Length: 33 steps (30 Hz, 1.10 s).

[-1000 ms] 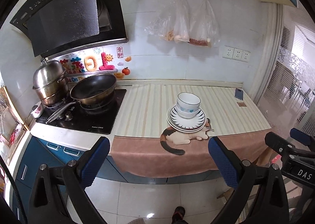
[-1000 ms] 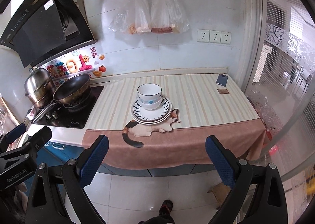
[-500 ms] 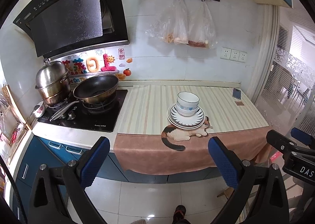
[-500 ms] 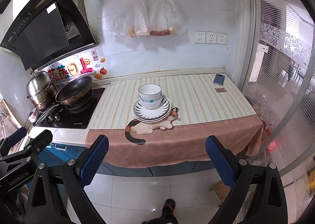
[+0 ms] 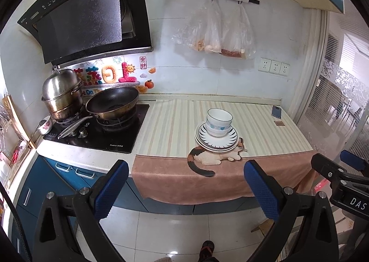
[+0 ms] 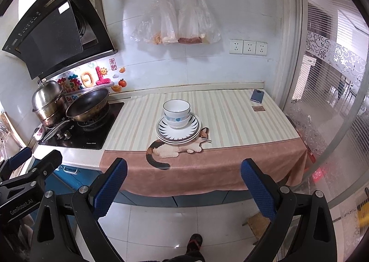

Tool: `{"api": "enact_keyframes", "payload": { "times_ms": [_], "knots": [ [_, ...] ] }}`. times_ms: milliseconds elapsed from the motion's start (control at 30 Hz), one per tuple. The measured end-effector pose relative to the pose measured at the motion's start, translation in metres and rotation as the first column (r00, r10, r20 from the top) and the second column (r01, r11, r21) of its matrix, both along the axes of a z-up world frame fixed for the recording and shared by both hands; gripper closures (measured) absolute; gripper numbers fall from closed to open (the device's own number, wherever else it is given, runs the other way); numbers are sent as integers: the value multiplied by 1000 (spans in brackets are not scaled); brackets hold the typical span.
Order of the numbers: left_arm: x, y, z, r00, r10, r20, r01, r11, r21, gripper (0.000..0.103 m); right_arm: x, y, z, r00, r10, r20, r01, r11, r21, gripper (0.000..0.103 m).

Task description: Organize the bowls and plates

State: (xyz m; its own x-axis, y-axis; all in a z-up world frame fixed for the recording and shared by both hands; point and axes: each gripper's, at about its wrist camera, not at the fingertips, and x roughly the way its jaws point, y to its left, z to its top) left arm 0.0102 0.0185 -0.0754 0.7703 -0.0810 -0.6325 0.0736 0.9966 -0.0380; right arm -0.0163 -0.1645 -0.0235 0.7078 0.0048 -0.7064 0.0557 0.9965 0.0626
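Sitting well beyond both spread claws [image 5: 186, 183] [image 6: 184, 181]: stacked bowls [image 5: 219, 122].

Bowls [image 5: 219, 122] atop plates [image 5: 216, 141], left tool [image 5: 186, 189] agape

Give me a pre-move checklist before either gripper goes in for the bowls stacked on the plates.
1. Left gripper open and empty: ok.
2. Right gripper open and empty: ok.
3. Bowls nested upright on the plates: ok.
4. Plate stack flat on the striped cloth, clear of the counter's front edge: ok.
5. Grippers close enough to grasp: not ok, both hang over the floor, short of the counter.
6. Nothing crowding the stack: ok; wok sits off to one side, phone far on the other.
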Motion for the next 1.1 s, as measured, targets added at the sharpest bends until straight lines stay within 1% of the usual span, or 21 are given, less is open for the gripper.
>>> {"api": "enact_keyframes", "payload": {
  "times_ms": [233,1100],
  "knots": [
    [1,-3,0,1000,-4,-4,4,1000,-2,1,0,-4,-2,1000,-2,-11,2,1000,1,2],
    [3,-9,1,1000,-22,-8,22,1000,-3,0,3,-14,-3,1000,-8,-6,8,1000,3,2]
  ]
}}
